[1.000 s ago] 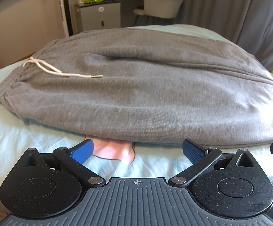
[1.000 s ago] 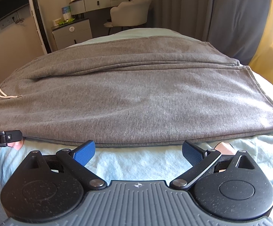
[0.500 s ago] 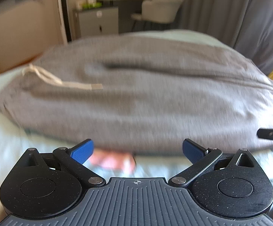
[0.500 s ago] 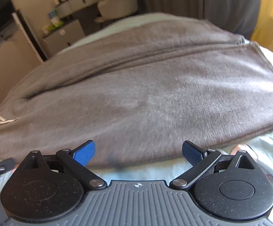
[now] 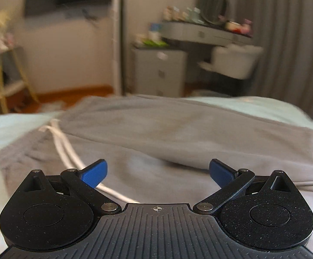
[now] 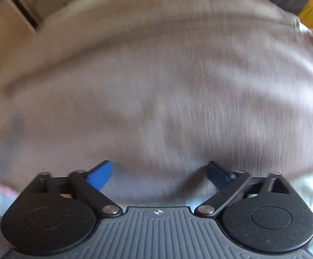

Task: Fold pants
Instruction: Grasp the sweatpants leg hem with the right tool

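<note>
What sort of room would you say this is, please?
Most likely a bedroom. The grey pants lie on a bed with a pale sheet, and behind it stand a dressing table with a round mirror, a white chair and long curtains.

TEXT: none legible | LABELS/BRANDS: none legible | NUMBERS: none | SIGNS: small crosshair mark only, on left gripper (image 5: pixel 158 173) body and right gripper (image 6: pixel 159 173) body | NOTE: both views motion-blurred
</note>
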Demonstrator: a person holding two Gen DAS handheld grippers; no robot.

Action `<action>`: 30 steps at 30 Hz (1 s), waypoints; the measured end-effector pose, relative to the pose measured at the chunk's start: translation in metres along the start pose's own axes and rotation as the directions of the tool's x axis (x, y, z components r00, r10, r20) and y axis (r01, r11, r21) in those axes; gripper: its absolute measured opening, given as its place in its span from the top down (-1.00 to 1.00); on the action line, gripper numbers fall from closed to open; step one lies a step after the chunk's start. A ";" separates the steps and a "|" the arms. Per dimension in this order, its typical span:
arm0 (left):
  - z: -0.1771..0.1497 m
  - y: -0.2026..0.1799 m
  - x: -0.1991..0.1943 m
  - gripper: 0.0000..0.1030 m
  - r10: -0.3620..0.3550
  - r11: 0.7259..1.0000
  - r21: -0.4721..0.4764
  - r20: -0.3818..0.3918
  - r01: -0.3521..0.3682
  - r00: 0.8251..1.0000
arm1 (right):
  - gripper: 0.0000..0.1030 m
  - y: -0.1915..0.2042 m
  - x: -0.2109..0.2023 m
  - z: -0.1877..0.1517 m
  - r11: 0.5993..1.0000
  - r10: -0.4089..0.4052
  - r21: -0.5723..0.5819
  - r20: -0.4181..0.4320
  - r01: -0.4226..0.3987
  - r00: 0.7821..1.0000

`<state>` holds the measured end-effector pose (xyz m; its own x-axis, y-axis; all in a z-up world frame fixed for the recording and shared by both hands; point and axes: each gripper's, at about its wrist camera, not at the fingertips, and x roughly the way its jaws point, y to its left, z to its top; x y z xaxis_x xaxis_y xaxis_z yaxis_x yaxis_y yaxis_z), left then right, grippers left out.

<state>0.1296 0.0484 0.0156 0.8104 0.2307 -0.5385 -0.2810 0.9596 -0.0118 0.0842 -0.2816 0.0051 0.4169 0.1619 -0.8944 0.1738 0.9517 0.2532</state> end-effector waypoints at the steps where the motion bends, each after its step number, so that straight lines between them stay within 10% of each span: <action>1: -0.008 0.004 0.007 -1.00 0.042 0.999 0.007 0.014 -0.042 0.999 | -0.78 -0.002 -0.012 0.023 0.999 0.040 0.023 0.054 -0.042 0.998; 6: -0.013 0.017 0.027 -1.00 0.079 0.997 0.010 0.017 -0.079 0.997 | -0.75 -0.007 -0.002 0.155 0.987 0.003 0.151 0.281 -0.047 0.960; 10: -0.023 0.007 0.025 -1.00 0.107 0.989 0.091 0.075 -0.113 0.991 | -0.15 -0.018 0.062 0.252 0.933 -0.129 0.360 0.282 0.020 0.951; 13: -0.024 0.004 0.020 -1.00 0.107 0.987 0.110 0.114 -0.120 0.988 | -0.14 -0.023 0.097 0.295 0.874 -0.222 0.479 0.261 0.074 0.939; 20: -0.033 -0.006 0.040 -1.00 0.142 0.974 0.169 0.055 -0.149 0.988 | -0.10 -0.020 0.145 0.334 0.817 -0.337 0.549 0.206 0.177 0.919; 26: -0.037 0.004 0.052 -1.00 0.137 0.982 0.134 -0.021 -0.133 0.990 | 0.83 -0.035 0.151 0.330 0.797 -0.378 0.575 0.236 0.185 0.895; 30: -0.041 0.016 0.054 -1.00 0.093 0.994 0.054 -0.052 -0.090 0.994 | 0.93 -0.040 0.126 0.306 0.824 -0.330 0.557 0.329 0.100 0.885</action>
<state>0.1480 0.0700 -0.0485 0.7527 0.3104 -0.5806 -0.3252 0.9421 0.0821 0.4028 -0.3794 -0.0052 0.6053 -0.2569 -0.7534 0.6821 0.6553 0.3245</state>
